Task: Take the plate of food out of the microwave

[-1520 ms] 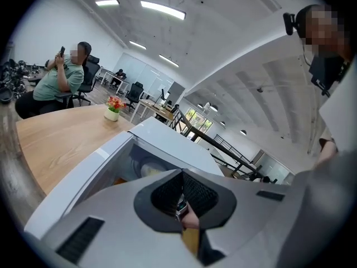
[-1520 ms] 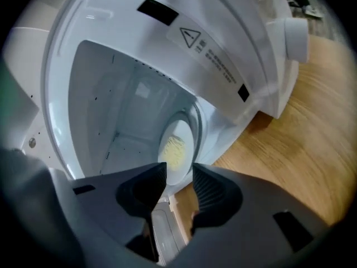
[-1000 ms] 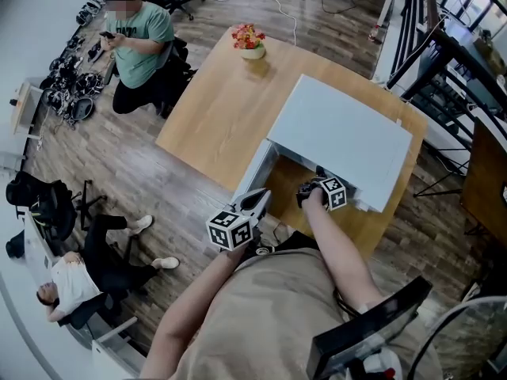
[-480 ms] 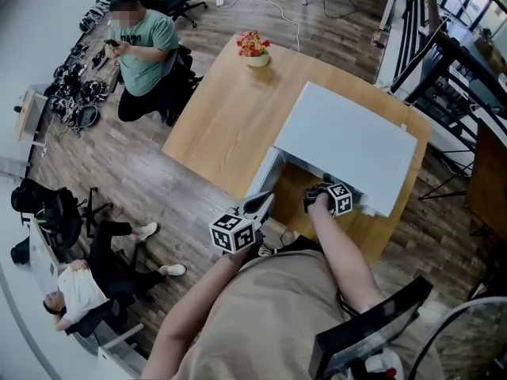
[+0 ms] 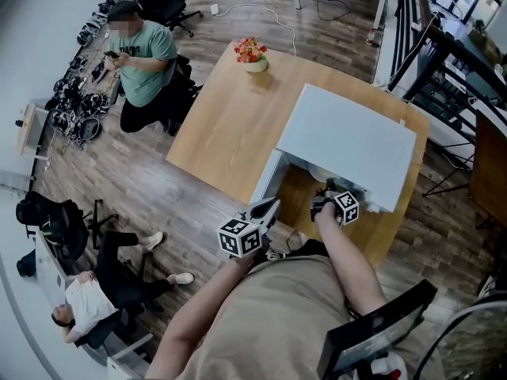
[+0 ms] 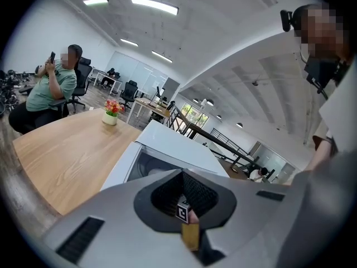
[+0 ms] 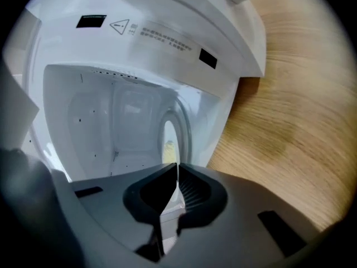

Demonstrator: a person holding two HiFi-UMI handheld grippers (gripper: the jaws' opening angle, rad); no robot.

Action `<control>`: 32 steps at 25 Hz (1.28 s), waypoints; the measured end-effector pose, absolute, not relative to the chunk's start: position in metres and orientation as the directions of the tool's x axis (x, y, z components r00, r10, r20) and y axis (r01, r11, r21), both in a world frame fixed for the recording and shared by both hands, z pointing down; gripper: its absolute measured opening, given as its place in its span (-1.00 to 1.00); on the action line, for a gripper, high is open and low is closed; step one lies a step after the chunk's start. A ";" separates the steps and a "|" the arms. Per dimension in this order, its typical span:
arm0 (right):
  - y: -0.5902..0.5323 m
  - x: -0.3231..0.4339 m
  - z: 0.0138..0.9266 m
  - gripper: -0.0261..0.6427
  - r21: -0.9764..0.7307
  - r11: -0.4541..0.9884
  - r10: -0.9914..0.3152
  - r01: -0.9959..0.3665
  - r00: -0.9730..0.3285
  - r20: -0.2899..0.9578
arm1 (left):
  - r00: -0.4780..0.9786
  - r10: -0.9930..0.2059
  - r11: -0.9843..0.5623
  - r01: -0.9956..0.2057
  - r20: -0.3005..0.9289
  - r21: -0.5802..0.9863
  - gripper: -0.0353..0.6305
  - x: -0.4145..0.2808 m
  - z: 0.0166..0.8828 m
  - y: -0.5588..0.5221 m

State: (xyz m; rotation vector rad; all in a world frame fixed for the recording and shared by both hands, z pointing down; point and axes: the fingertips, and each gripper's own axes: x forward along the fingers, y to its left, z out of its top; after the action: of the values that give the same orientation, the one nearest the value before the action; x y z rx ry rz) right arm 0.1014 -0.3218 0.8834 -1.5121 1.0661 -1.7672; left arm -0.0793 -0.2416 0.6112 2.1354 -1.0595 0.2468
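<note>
The white microwave (image 5: 348, 145) stands on the wooden table (image 5: 230, 117) with its door (image 5: 265, 182) swung open to the left. In the right gripper view the white plate (image 7: 169, 128) shows edge-on inside the cavity, with yellow food (image 7: 167, 148) on it. My right gripper (image 5: 328, 190) (image 7: 177, 175) is at the opening; its jaws have just closed, and they are shut on the plate's thin rim. My left gripper (image 5: 268, 207) (image 6: 187, 205) hangs shut and empty just outside the door. A sliver of the plate (image 5: 321, 173) shows under the microwave's top edge.
A pot of flowers (image 5: 252, 46) sits at the table's far corner. One person (image 5: 142, 54) crouches by the table's left side, and another (image 5: 87, 299) lies on the floor. Metal railings (image 5: 444, 62) run along the right. A black chair back (image 5: 372, 335) is behind me.
The right gripper has rolled a little at the microwave opening. The plate's rim now shows under the microwave's top edge. The left gripper has stayed where it was.
</note>
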 end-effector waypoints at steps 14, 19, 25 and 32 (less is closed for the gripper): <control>-0.290 0.097 0.842 -0.89 -0.911 -0.406 -0.862 -0.066 -0.304 0.406 | 0.687 -0.588 -0.425 -0.712 0.428 0.559 -0.88 -0.062 0.613 -0.227; -0.275 0.094 0.824 -0.89 -0.921 -0.377 -0.849 -0.099 -0.359 0.387 | 0.690 -0.597 -0.423 -0.704 0.410 0.570 -0.88 -0.063 0.609 -0.228; -0.249 0.090 0.806 -0.89 -0.917 -0.383 -0.820 -0.111 -0.417 0.392 | 0.691 -0.604 -0.413 -0.697 0.396 0.586 -0.88 -0.068 0.607 -0.225; -0.226 0.091 0.774 -0.89 -0.932 -0.340 -0.818 -0.127 -0.449 0.359 | 0.715 -0.591 -0.426 -0.671 0.375 0.607 -0.88 -0.065 0.609 -0.213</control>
State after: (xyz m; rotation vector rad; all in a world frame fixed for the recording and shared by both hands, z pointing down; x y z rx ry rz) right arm 0.0908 -0.2263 0.7744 -1.2462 1.3986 -1.8402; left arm -0.0649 -0.2127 0.6085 2.1489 -0.9537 0.1331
